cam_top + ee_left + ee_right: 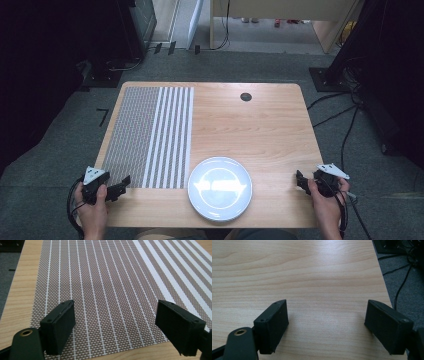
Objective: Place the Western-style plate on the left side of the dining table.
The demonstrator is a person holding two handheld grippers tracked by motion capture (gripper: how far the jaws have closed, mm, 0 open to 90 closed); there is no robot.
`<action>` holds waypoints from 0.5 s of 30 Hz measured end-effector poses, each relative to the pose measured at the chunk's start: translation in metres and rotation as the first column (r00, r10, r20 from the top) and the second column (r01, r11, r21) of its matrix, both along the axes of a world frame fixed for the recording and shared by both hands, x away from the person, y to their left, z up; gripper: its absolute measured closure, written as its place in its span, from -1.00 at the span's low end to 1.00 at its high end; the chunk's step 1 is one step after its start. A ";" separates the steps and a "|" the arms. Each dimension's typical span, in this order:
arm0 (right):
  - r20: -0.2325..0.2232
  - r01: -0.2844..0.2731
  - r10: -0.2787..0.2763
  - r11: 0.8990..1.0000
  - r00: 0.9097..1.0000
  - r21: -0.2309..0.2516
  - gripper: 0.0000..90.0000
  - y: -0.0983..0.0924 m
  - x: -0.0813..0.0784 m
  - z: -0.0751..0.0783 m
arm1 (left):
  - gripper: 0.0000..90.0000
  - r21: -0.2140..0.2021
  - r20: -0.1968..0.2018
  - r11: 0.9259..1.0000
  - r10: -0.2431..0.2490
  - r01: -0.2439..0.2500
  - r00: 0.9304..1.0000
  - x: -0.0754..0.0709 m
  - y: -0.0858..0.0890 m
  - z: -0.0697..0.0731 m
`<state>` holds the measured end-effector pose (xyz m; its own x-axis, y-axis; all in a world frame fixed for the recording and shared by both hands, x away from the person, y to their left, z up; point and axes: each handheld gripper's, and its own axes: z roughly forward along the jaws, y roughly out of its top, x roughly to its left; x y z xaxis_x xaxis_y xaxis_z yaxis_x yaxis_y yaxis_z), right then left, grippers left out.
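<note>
A white round plate (220,188) lies near the front edge of the wooden table (260,130), at the middle. A woven placemat (150,135), grey with white stripes, covers the table's left part. My left gripper (121,186) rests at the front left corner over the placemat's near edge (112,302); its jaws stand open with nothing between them (115,327). At the front right edge my right gripper (300,181) is held open over bare wood (327,326), nothing in it. The plate sits between the two grippers, apart from both.
A small dark round hole (245,97) sits in the tabletop at the back right. Cables (350,120) trail over the grey floor to the right of the table; the table's right edge (384,287) runs close to my right gripper. Dark equipment stands behind.
</note>
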<state>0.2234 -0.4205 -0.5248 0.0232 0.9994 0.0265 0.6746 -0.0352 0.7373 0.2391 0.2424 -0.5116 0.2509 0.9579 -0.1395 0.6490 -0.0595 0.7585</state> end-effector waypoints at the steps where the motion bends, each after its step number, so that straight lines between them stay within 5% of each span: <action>1: -0.001 0.000 0.000 1.000 1.000 0.001 -0.60 0.000 0.000 0.000 | -0.63 -0.004 0.012 1.000 0.016 -0.016 1.000 -0.001 -0.001 0.003; 6: -0.002 -0.001 0.001 1.000 1.000 -0.001 -0.63 0.000 0.001 0.000 | -0.77 -0.016 0.051 0.999 0.045 -0.044 0.998 -0.002 -0.009 0.009; 11: -0.006 0.006 -0.006 1.000 1.000 -0.002 -0.69 0.001 0.002 0.000 | -0.77 -0.011 0.069 1.000 0.012 -0.011 0.998 -0.004 -0.020 0.013; 15: -0.008 0.011 -0.011 1.000 1.000 0.001 -0.70 0.002 0.003 0.000 | -0.77 -0.050 0.085 0.999 -0.007 0.012 0.996 -0.005 -0.033 0.018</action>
